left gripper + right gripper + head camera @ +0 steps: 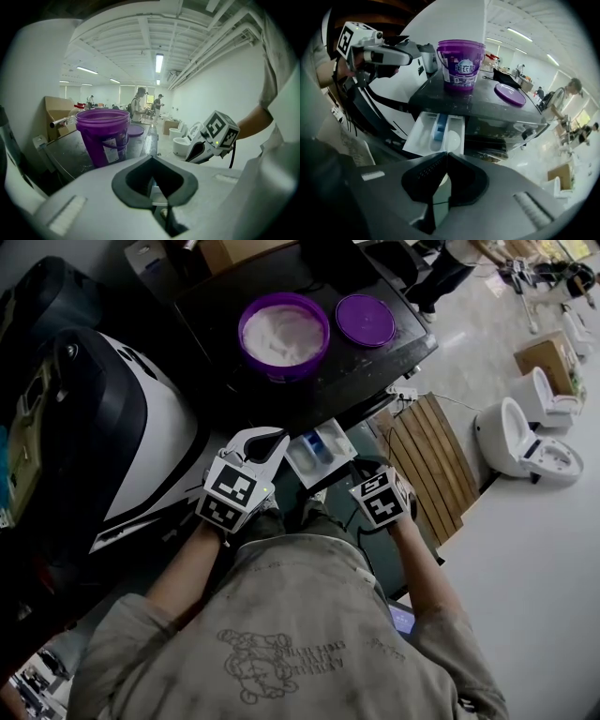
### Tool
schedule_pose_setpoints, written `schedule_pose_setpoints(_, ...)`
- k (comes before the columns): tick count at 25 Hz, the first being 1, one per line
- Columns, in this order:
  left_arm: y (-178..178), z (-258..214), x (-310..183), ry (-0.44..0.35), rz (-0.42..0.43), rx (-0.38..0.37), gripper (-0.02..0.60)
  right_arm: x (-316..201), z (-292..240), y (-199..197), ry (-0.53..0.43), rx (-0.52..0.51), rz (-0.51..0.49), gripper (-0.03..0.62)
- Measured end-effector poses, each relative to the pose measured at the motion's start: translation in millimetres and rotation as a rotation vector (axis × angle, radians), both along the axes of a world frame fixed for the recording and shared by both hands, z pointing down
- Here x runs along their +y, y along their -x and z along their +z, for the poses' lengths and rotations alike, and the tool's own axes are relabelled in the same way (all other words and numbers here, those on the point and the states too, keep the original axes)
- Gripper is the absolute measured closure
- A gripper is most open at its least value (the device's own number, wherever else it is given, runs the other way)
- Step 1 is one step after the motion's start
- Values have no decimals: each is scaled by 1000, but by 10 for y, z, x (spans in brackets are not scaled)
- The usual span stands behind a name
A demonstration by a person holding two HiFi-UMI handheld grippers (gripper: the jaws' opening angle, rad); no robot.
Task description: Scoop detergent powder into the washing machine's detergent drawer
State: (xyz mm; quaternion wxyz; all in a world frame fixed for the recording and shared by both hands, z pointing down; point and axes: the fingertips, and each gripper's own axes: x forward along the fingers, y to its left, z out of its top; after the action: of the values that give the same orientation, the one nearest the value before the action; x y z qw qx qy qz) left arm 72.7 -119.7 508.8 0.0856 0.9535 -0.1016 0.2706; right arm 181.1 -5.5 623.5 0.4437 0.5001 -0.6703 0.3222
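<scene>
Detergent drawer is pulled out, lying between the two gripper tips. Left gripper: jaws closed, holding nothing. Right gripper: same. Farther off at 12 o'clock, on the washing machine top, sits an open purple tub of white powder. The purple lid lies at the tub's 3 o'clock.

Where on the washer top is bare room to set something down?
Bare: the front strip of the washer top, between the bucket, the lid and the edge above the drawer; also left of the bucket. Crowded: around bucket and lid.
</scene>
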Motion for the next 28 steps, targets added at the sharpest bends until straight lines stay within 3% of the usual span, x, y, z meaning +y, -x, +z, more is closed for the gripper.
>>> schedule_pose_setpoints(16,155,47,-25,9,-16,5,581,-28,50,-18,-20,327,-202,560)
schedule_pose_setpoints(28,298,71,-22,13,-20,0,581,-84,19,35,-64,485,-297,560)
